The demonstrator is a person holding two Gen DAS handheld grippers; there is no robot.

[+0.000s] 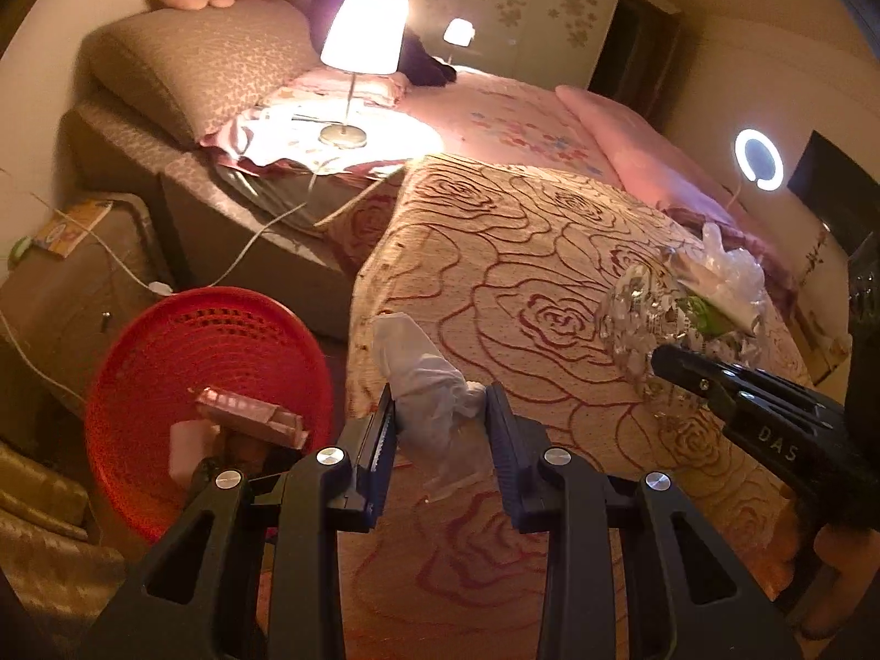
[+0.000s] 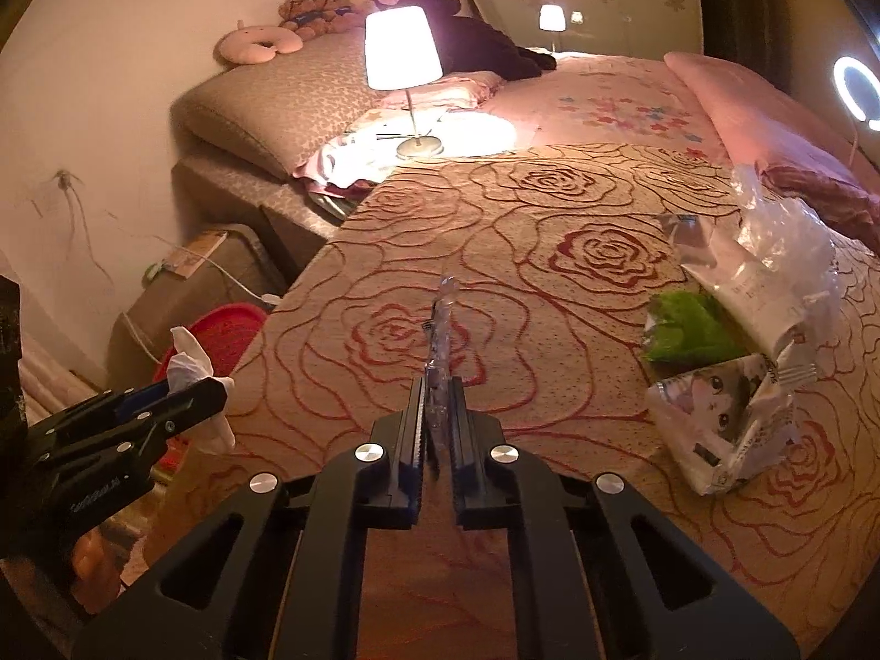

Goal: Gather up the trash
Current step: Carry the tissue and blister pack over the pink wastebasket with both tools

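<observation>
Your left gripper (image 1: 440, 412) is pinching a crumpled white tissue (image 1: 426, 379) between its blue pads, held at the bed's near-left corner, just beside and above the red basket (image 1: 165, 341) on the floor; your right gripper (image 2: 438, 401) is pressed together on a crushed clear plastic bottle (image 2: 443, 330), squeezed nearly flat between the jaws and sticking forward over the rose-patterned blanket (image 2: 495, 253). By the look of it the task is partly done; the basket already holds a pinkish carton (image 1: 247, 412) and a pale block of something, so some rubbish is in. What is left, as far as you can see: the two pieces you hold must still go in, and a small heap waits on the blanket to your right, well apart from the basket; a green wrapper (image 2: 687, 330), a white pouch (image 2: 753, 286), a crinkled clear bag (image 2: 781, 225) and a printed cartoon packet (image 2: 726, 418). The tissue looks soft, limp and twisted, hanging a little below the pads; the bottle looks thin, creased and glinting under the lamp (image 2: 401, 49); both seem light and easy to drop in.
</observation>
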